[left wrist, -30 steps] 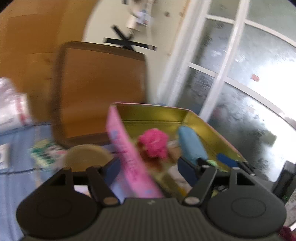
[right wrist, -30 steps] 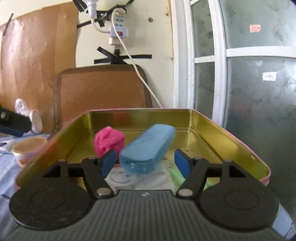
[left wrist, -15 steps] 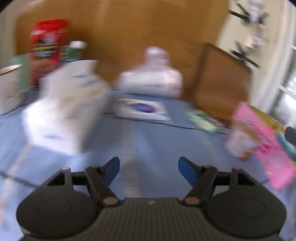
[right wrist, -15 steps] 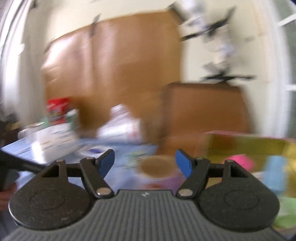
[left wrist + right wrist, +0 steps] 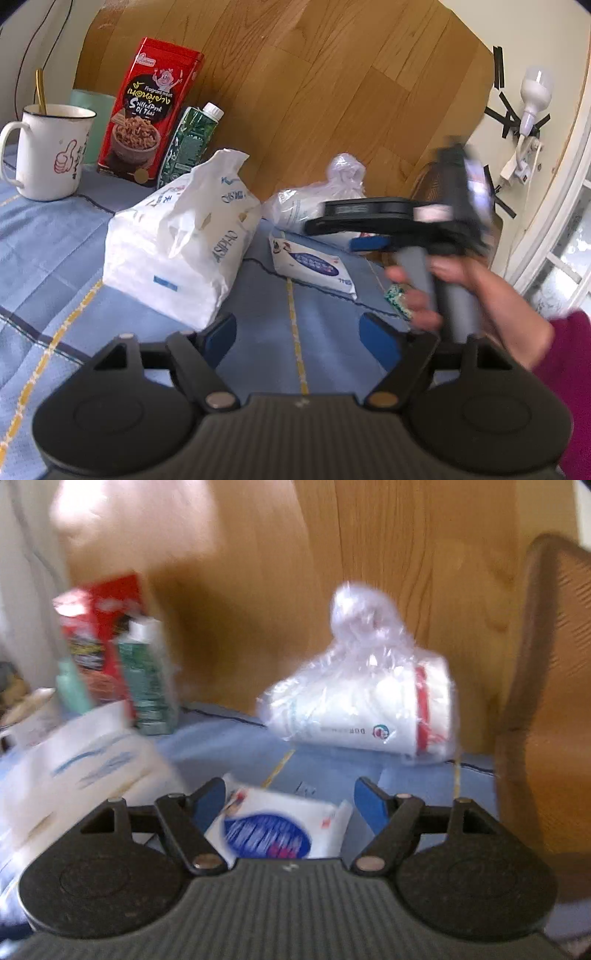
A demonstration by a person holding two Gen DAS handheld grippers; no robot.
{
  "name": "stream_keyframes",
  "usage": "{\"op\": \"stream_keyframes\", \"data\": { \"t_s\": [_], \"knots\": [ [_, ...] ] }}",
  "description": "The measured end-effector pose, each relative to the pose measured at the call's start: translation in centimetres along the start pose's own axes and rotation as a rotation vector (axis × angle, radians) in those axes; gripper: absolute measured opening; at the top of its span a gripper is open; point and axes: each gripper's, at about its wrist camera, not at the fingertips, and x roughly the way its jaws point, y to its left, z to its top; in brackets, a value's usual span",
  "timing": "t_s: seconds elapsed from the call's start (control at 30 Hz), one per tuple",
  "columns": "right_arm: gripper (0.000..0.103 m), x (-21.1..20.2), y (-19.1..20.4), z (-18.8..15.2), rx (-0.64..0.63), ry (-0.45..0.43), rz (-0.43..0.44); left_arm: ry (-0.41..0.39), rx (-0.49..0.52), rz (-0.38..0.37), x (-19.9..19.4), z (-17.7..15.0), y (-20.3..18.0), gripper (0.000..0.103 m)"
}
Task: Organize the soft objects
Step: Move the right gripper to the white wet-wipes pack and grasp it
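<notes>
My left gripper [image 5: 301, 336] hangs over the blue cloth [image 5: 110, 295], its jaws opening with nothing between them. Just ahead of it to the left stands a white plastic bag [image 5: 177, 240] of soft packs. A small white-and-blue tissue pack [image 5: 310, 264] lies flat beyond. A hand [image 5: 454, 291] holds my right gripper [image 5: 343, 230] above that pack, pointing left. In the right wrist view the right gripper [image 5: 290, 801] is opening; the tissue pack [image 5: 277, 834] lies under the gap, and the pads do not touch it.
A clear bag of paper cups [image 5: 362, 709] lies against the wooden wall. A mug [image 5: 48, 147], a red snack box [image 5: 147, 110] and a green carton [image 5: 192, 144] stand at the back left. A brown chair back [image 5: 546, 701] rises on the right.
Both grippers have swung left, away from the gold tin with the pink and blue things. The blue block between the right fingers is gone from view. Both jaws stand a little wider.
</notes>
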Motion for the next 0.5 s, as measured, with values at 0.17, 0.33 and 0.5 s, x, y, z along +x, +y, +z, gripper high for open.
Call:
{"op": "stream_keyframes", "data": {
  "t_s": [0.17, 0.33, 0.5],
  "knots": [
    [0.084, 2.9, -1.2, 0.0, 0.072, 0.137, 0.041, 0.015, -0.054, -0.021, 0.3, 0.0, 0.8, 0.077],
    [0.086, -1.2, -0.7, -2.8, -0.019, 0.151, 0.176, 0.02, -0.121, -0.041, 0.4, 0.2, 2.0, 0.081],
    [0.086, -7.4, 1.4, -8.5, -0.198, 0.123, 0.248, 0.027, -0.163, -0.048, 0.3, 0.2, 2.8, 0.082]
  ]
}}
